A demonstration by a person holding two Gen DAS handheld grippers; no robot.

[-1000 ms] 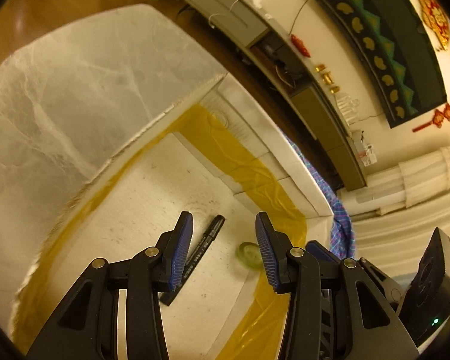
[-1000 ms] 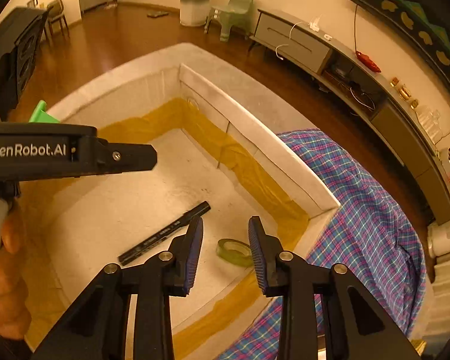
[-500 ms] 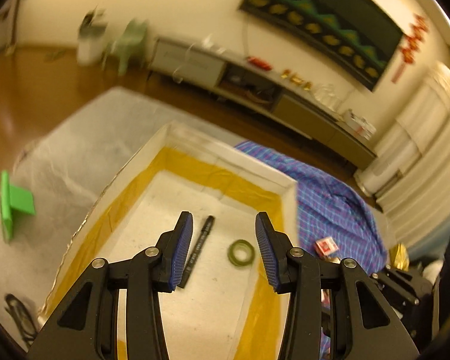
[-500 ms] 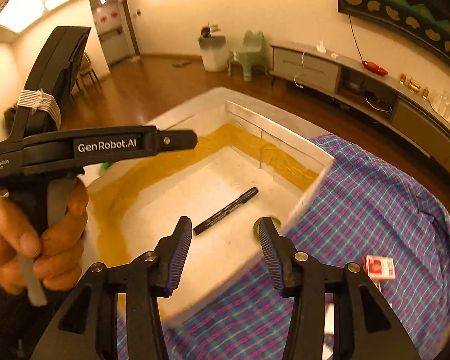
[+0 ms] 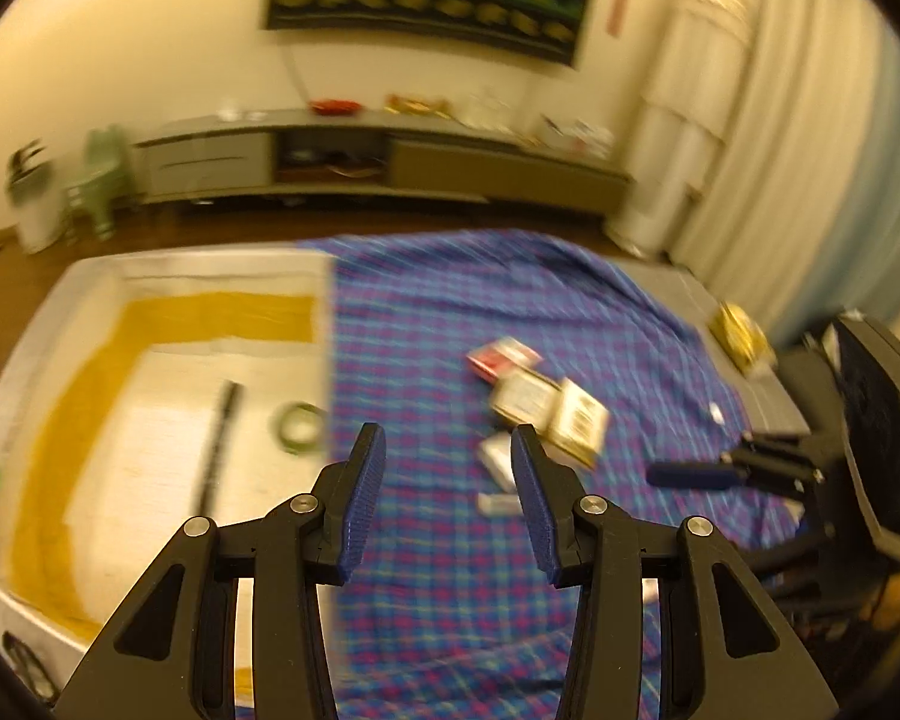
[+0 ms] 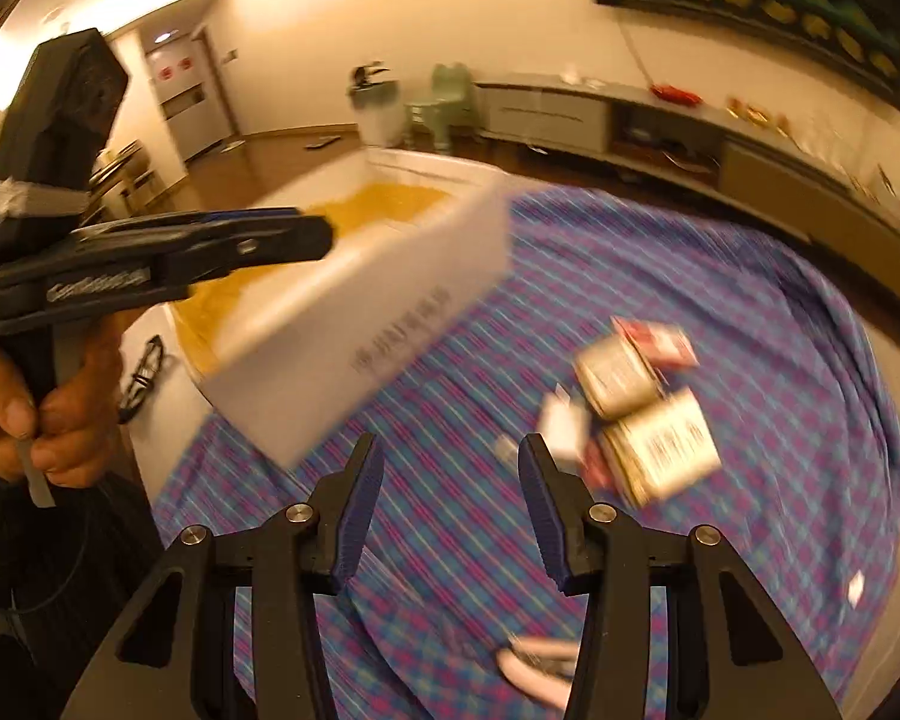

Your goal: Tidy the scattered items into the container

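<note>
Left wrist view shows my left tongs (image 5: 447,483) spread wide with nothing between the blue pads, hanging over the plaid cloth (image 5: 450,600). At about ten o'clock from them sits the white container (image 5: 324,276), its inner walls lined with yellow tape. Two things lie on its floor: a black marker (image 5: 216,444) and, just right of it near the wall, a green tape roll (image 5: 299,426). So the job is partly done, as I judge it.

What is left lies on the cloth at about one o'clock from the left tongs: a red box (image 5: 501,357), two tan cartons (image 5: 549,411) touching each other, and a couple of small white pieces (image 5: 498,468) just below them. Blur keeps me from saying what the small ones are. A yellow packet (image 5: 741,330) sits well apart near the far edge at two o'clock.

In the right wrist view my right tongs (image 6: 450,504) are equally wide open and empty. The same cluster shows at one to two o'clock, the tan cartons (image 6: 648,420) nearest, with the red box (image 6: 660,339) behind. The container (image 6: 390,300) stands at eleven o'clock, and something pinkish (image 6: 534,675) lies low on the cloth, half hidden by a finger. I reckon the cartons are the next pick.
</note>
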